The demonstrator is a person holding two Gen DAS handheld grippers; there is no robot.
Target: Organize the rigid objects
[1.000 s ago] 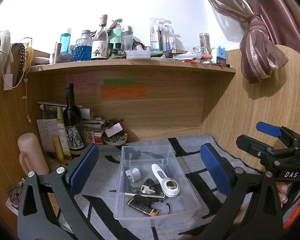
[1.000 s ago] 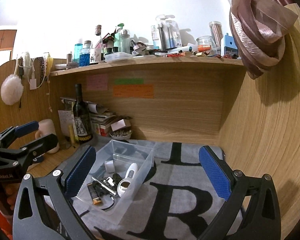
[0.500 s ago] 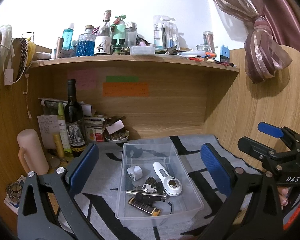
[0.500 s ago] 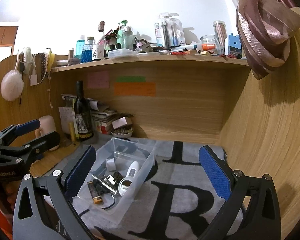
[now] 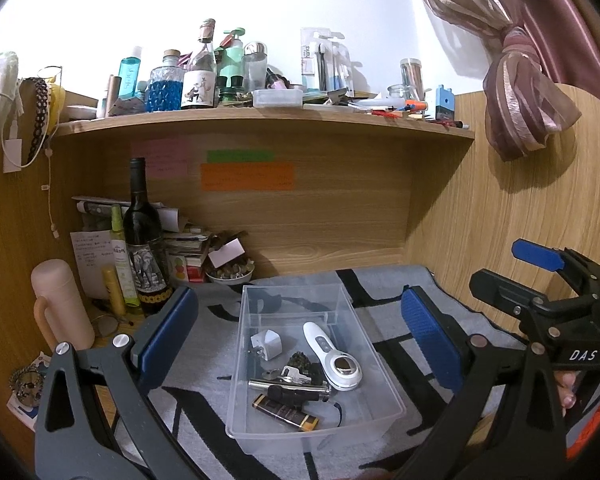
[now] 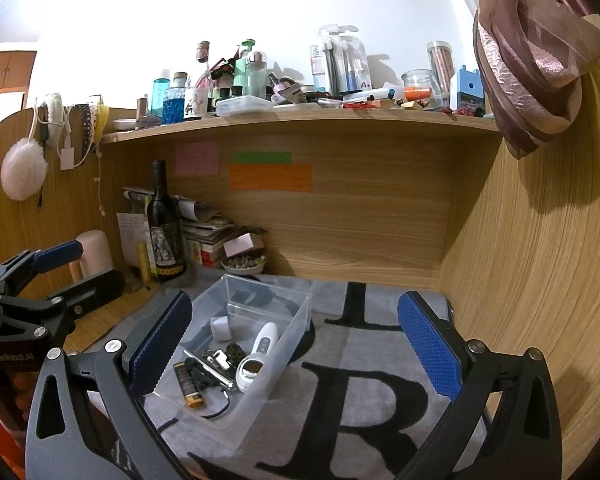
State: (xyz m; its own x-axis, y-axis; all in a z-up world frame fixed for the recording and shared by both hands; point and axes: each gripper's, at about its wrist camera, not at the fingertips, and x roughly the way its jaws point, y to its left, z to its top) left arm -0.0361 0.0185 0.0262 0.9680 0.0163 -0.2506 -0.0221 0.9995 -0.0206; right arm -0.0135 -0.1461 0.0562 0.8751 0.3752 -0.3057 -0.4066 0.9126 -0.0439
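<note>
1. Surface: a wooden bench [image 6: 100,322] set in a wood-panelled alcove carries a grey woven mat with large black letters [image 6: 364,392].
2. Container: a clear rectangular plastic bin [image 5: 374,354] stands on the mat, left of centre in the right wrist view.
3. Contents: the bin holds a white handheld device with a round lens [image 5: 332,356], a white plug adapter [image 5: 269,343], a bunch of metal keys [image 5: 290,374], a black-and-gold flat bar [image 5: 286,412] and a dark cylindrical tool [image 5: 296,393], all grouped at the near end.
4. Left hand-held gripper [image 5: 300,344]: blue pads spread wide, holding nothing, raised over the bin.
5. Right hand-held gripper [image 6: 296,344]: blue pads spread wide, holding nothing, above the mat to the right of the bin.
6. Far left corner: a dark glass wine bottle [image 5: 144,248] stands upright beside stacked papers, a small bowl [image 5: 230,274] and a pale pink flask [image 5: 62,304].
7. Room: a wooden upper shelf [image 5: 260,118] is crowded with bottles and jars; coloured notes [image 5: 246,176] are fixed to the back panel; a knotted mauve curtain [image 5: 520,92] hangs at far right.
</note>
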